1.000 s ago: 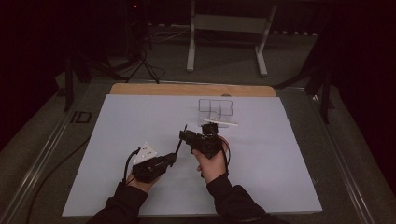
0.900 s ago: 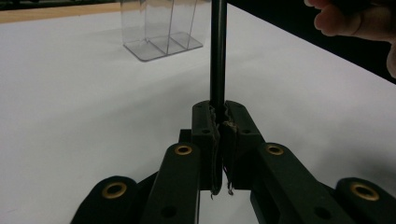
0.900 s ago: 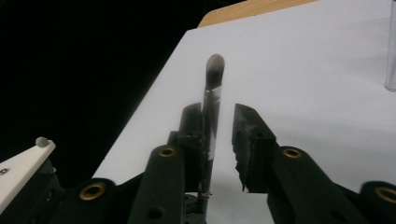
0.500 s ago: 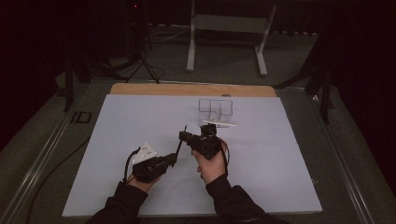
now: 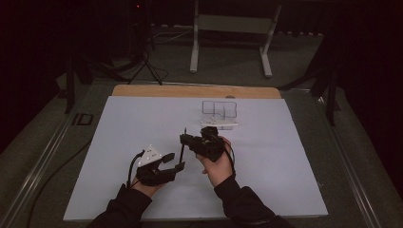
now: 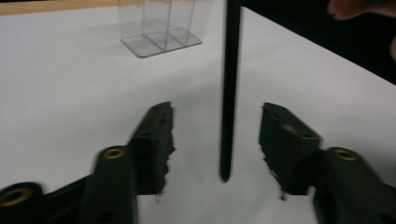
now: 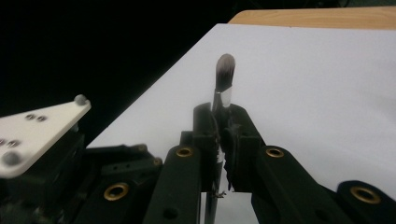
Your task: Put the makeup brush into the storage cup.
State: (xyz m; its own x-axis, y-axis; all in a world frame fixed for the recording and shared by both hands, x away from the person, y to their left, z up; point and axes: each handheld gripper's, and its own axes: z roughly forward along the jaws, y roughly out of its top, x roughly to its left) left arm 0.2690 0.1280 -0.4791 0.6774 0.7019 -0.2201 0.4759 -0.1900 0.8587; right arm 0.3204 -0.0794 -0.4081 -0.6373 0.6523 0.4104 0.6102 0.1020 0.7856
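brush (image 7: 224,74): thin black handle, grey-tipped bristle head, pinched upright in the right gripper (image 5: 190,141); sits well short of the clear organizer (image 5: 219,109), on the person's side of it
right gripper: clenched on the brush just below the ferrule, bristles poke out past the jaw tips
right hand (image 5: 216,161): forearm in from the near edge, palm up under the gripper, body tipped toward the left hand's side, nearer the organizer than the left one
left gripper (image 5: 177,164): released, jaws just opened; handle (image 6: 229,88) hangs in the gap, pads clear of it both sides
left hand (image 5: 145,183): low over the white mat (image 5: 285,156), jaws pointing at the handle's lower end
handle tip: ends between the left jaws, short of the mat
organizer: empty-looking compartments, far side of mat
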